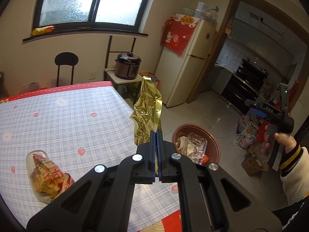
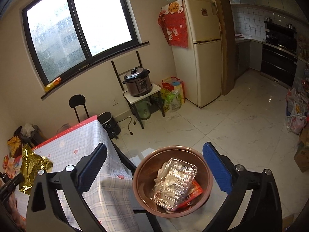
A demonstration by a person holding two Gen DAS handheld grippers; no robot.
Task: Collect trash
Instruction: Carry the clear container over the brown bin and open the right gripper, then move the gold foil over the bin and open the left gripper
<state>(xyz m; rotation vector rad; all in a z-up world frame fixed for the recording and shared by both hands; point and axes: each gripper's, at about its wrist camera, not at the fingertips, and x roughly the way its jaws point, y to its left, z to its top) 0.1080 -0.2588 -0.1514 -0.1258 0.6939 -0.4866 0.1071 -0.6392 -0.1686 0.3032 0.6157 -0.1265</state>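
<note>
My left gripper [image 1: 156, 133] is shut on a crumpled gold foil wrapper [image 1: 147, 112], which stands up from the fingertips over the table's right edge; the same gold wrapper [image 2: 32, 166] shows at the far left of the right wrist view. A brown round bin [image 1: 216, 145] sits on the floor beside the table. My right gripper [image 2: 154, 166] hangs wide open above the bin [image 2: 141, 176], nothing between its blue pads [image 2: 217, 171]. Inside the bin lie a clear plastic clamshell box [image 2: 174, 179] and red wrappers [image 2: 193, 194]. A crumpled food bag in a clear sleeve [image 1: 45, 176] lies on the table [image 1: 67, 119].
The table has a blue checked cloth with red trim. A black stool [image 1: 66, 65] stands behind it. A rice cooker on a small stand [image 2: 138, 83], a cream fridge [image 2: 204, 54], bags and boxes [image 1: 249, 135] line the room. White tiled floor [image 2: 241, 127] stretches toward the kitchen.
</note>
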